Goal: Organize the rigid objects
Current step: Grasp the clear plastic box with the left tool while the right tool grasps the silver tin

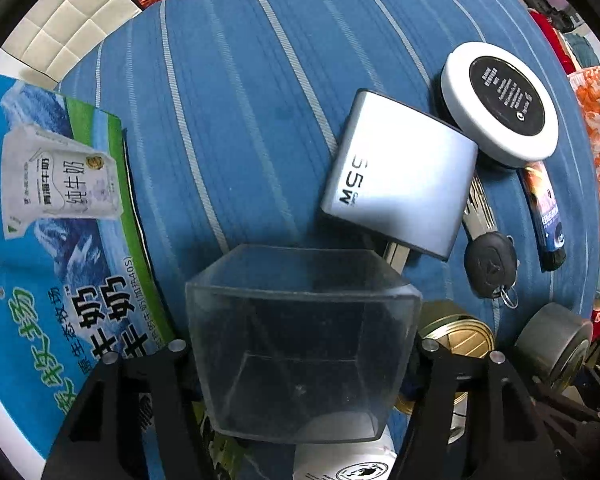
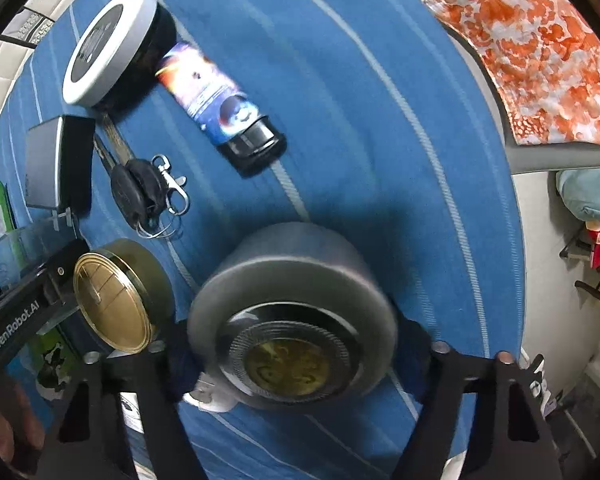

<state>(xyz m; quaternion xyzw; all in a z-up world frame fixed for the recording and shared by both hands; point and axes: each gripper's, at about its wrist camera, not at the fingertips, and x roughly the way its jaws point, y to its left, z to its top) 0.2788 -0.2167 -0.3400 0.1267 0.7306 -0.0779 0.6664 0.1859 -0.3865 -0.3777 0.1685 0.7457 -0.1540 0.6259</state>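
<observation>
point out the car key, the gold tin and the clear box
car key (image 2: 134, 194), right wrist view, on its black head
gold tin (image 2: 114, 300), right wrist view, on its gold lid
clear box (image 1: 300, 344), left wrist view, on its front wall

Clear plastic box (image 1: 300, 344) sat upright, empty, between the left gripper's (image 1: 300, 354) fingers; grey round tin (image 2: 292, 320), tipped lid-forward, was clamped in the right gripper (image 2: 296, 356).

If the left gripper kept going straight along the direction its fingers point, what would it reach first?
The left gripper already holds the clear plastic box. Straight ahead, the box would probably first meet the silver 55W charger lying just beyond it on the blue sheet, though depth is uncertain.
</observation>
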